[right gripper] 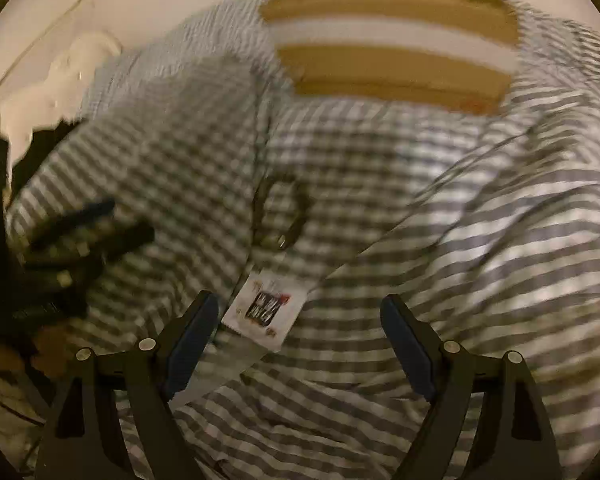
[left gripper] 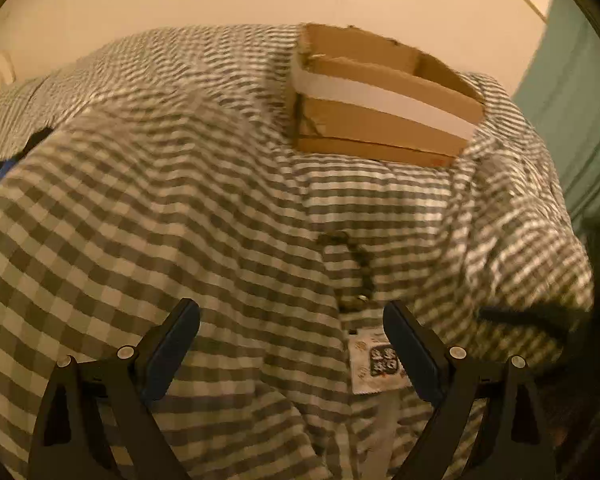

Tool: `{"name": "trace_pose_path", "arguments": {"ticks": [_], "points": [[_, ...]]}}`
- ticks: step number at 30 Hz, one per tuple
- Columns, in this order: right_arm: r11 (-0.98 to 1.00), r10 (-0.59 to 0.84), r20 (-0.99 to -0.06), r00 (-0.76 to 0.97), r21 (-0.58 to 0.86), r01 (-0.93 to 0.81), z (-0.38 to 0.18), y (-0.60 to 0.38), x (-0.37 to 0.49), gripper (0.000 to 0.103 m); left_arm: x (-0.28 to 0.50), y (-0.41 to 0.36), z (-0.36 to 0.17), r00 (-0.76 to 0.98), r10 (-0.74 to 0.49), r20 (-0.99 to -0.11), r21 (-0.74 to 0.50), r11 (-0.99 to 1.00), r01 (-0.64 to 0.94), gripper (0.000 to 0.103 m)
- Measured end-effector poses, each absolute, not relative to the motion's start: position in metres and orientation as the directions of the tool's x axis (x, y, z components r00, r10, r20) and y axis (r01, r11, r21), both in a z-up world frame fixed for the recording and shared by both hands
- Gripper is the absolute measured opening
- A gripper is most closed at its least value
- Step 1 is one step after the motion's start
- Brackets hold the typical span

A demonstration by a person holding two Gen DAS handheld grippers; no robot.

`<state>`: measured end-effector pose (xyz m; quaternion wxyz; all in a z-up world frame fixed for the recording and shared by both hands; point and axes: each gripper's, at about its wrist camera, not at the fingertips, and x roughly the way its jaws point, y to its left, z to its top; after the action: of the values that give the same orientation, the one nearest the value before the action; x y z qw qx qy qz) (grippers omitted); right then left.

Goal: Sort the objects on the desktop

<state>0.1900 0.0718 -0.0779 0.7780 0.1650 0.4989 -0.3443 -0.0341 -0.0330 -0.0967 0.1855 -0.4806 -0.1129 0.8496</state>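
Left gripper (left gripper: 292, 344) and right gripper (right gripper: 300, 336), both with jaws apart and holding nothing, above a checked cloth (left gripper: 180, 220); a white sachet (left gripper: 376, 364) lies lower centre beside a dark hair tie (left gripper: 352, 264), with the cardboard box (left gripper: 380, 96) at upper right.
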Motion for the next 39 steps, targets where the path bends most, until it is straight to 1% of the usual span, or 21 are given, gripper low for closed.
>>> {"name": "trace_pose_path", "arguments": {"ticks": [1, 2, 7, 8, 9, 11, 13, 16, 20, 22, 23, 24, 25, 26, 28, 32, 33, 34, 35, 37, 39], "points": [[0.717, -0.342, -0.906, 0.251, -0.079, 0.693, -0.091, 0.070, 0.194, 0.076, -0.035, -0.036, -0.100, -0.467, 0.417, -0.780, -0.372, -0.909, -0.190, 0.095], [0.720, -0.318, -0.917, 0.240, -0.069, 0.690, -0.102, 0.070, 0.197, 0.069, -0.037, -0.038, -0.102, -0.465, 0.408, -0.786, -0.373, -0.912, -0.170, 0.095], [0.727, -0.227, -0.954, 0.198, -0.031, 0.686, -0.142, 0.059, 0.210, 0.067, -0.037, -0.039, -0.109, -0.464, 0.391, -0.795, -0.360, -0.919, -0.159, 0.095], [0.728, -0.212, -0.957, 0.197, -0.021, 0.685, -0.145, 0.058, 0.211, 0.054, -0.036, -0.037, -0.109, -0.464, 0.385, -0.798, -0.349, -0.922, -0.164, 0.095], [0.727, -0.205, -0.959, 0.198, -0.014, 0.687, -0.148, 0.056, 0.212, 0.030, -0.036, -0.036, -0.110, -0.463, 0.382, -0.800, -0.343, -0.924, -0.170, 0.095], [0.731, -0.196, -0.960, 0.197, -0.009, 0.682, -0.149, 0.052, 0.210, 0.004, -0.036, -0.034, -0.110, -0.459, 0.379, -0.804, -0.334, -0.926, -0.179, 0.095], [0.736, -0.227, -0.948, 0.224, -0.016, 0.677, -0.138, 0.050, 0.204, 0.004, -0.034, -0.033, -0.109, -0.454, 0.384, -0.804, -0.336, -0.923, -0.186, 0.095], [0.707, -0.319, -0.913, 0.255, -0.050, 0.705, -0.104, 0.047, 0.186, 0.004, -0.030, -0.025, -0.109, -0.428, 0.412, -0.804, -0.341, -0.910, -0.236, 0.095], [0.668, -0.355, -0.885, 0.301, -0.015, 0.744, -0.077, 0.037, 0.166, 0.004, -0.022, -0.009, -0.110, -0.401, 0.401, -0.824, -0.292, -0.906, -0.306, 0.095], [0.667, -0.321, -0.889, 0.326, 0.032, 0.744, -0.076, 0.033, 0.162, 0.004, -0.022, -0.009, -0.110, -0.410, 0.382, -0.828, -0.276, -0.915, -0.295, 0.095], [0.661, -0.301, -0.893, 0.335, 0.058, 0.748, -0.080, 0.032, 0.161, 0.014, -0.025, -0.012, -0.110, -0.413, 0.371, -0.832, -0.274, -0.921, -0.276, 0.095], [0.663, -0.292, -0.897, 0.333, 0.061, 0.746, -0.083, 0.034, 0.164, 0.038, -0.028, -0.016, -0.112, -0.415, 0.358, -0.836, -0.275, -0.929, -0.247, 0.095], [0.667, -0.286, -0.904, 0.319, 0.052, 0.743, -0.091, 0.036, 0.169, 0.052, -0.030, -0.019, -0.114, -0.414, 0.352, -0.839, -0.280, -0.933, -0.227, 0.095], [0.680, -0.274, -0.913, 0.302, 0.039, 0.733, -0.100, 0.039, 0.177, 0.062, -0.033, -0.024, -0.116, -0.412, 0.352, -0.841, -0.292, -0.935, -0.202, 0.095], [0.721, -0.239, -0.932, 0.274, 0.019, 0.692, -0.117, 0.047, 0.198, 0.062, -0.036, -0.027, -0.118, -0.413, 0.353, -0.839, -0.301, -0.935, -0.187, 0.095], [0.770, -0.232, -0.956, 0.178, -0.069, 0.634, -0.151, 0.059, 0.224, 0.061, -0.034, -0.024, -0.119, -0.416, 0.335, -0.845, -0.273, -0.940, -0.202, 0.095], [0.777, -0.240, -0.959, 0.148, -0.099, 0.622, -0.158, 0.059, 0.228, 0.041, -0.033, -0.023, -0.118, -0.415, 0.334, -0.846, -0.271, -0.941, -0.205, 0.095], [0.771, -0.278, -0.954, 0.111, -0.152, 0.619, -0.161, 0.059, 0.228, 0.018, -0.033, -0.024, -0.119, -0.414, 0.334, -0.847, -0.270, -0.941, -0.206, 0.095], [0.762, -0.294, -0.952, 0.091, -0.176, 0.624, -0.161, 0.057, 0.226, 0.004, -0.033, -0.023, -0.119, -0.412, 0.338, -0.846, -0.272, -0.939, -0.210, 0.095], [0.715, -0.311, -0.945, 0.104, -0.160, 0.680, -0.146, 0.046, 0.213, 0.004, -0.031, -0.020, -0.118, -0.404, 0.353, -0.844, -0.280, -0.932, -0.229, 0.095], [0.669, -0.362, -0.925, 0.117, -0.170, 0.723, -0.124, 0.037, 0.197, 0.004, -0.028, -0.012, -0.118, -0.383, 0.385, -0.839, -0.292, -0.915, -0.280, 0.095]]}}
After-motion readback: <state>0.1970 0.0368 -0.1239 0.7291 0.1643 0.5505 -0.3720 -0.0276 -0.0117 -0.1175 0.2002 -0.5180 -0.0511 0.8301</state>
